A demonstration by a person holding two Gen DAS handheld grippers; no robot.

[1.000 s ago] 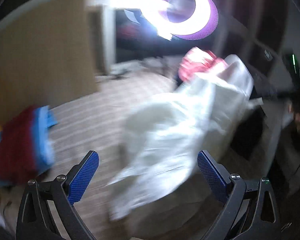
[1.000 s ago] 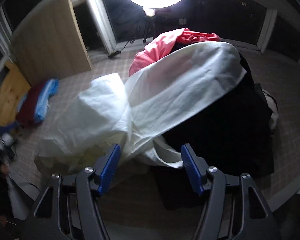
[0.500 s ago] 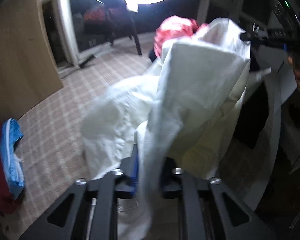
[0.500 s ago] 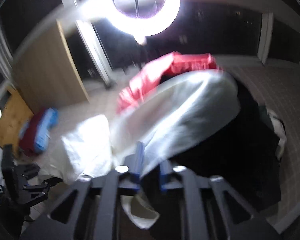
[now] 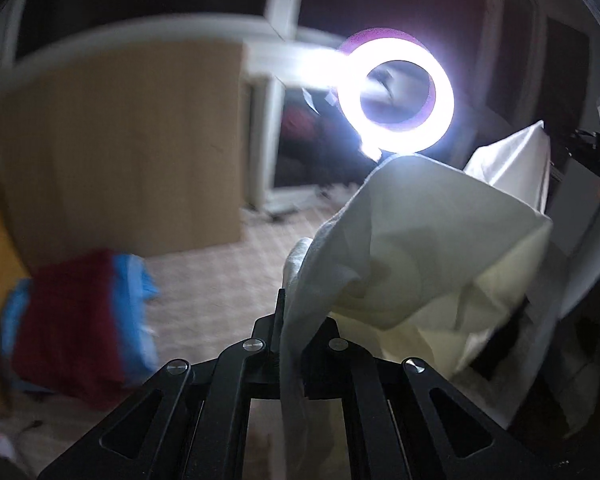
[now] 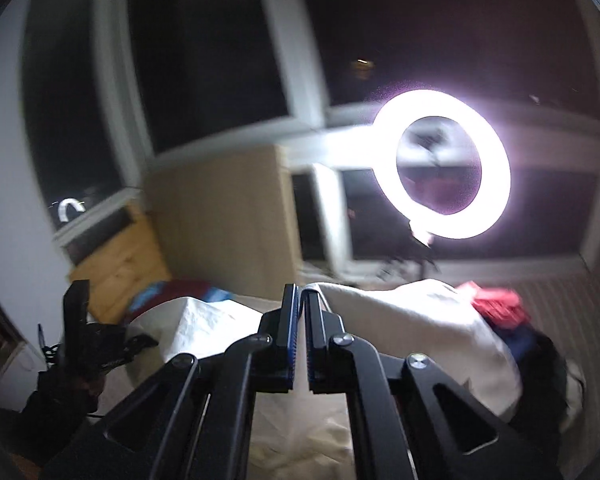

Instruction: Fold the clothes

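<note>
Left wrist view: jaws pinching white garment (image 5: 420,248) at lower centre; right gripper (image 6: 299,340) likewise pressed on its edge, frame centre. Best kept taut, level, clear of pile.

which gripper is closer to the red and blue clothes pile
Left. The left gripper, shut on the white garment, has the red and blue pile just to its left; the right gripper is farther.

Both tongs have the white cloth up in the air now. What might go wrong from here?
1. The right tongs pinch only a thin edge of the white cloth; it may slip out.
2. The cloth hangs bunched from the left tongs, so a fold may set crooked.
3. Its far end drapes over the red garment and may drag it.
</note>
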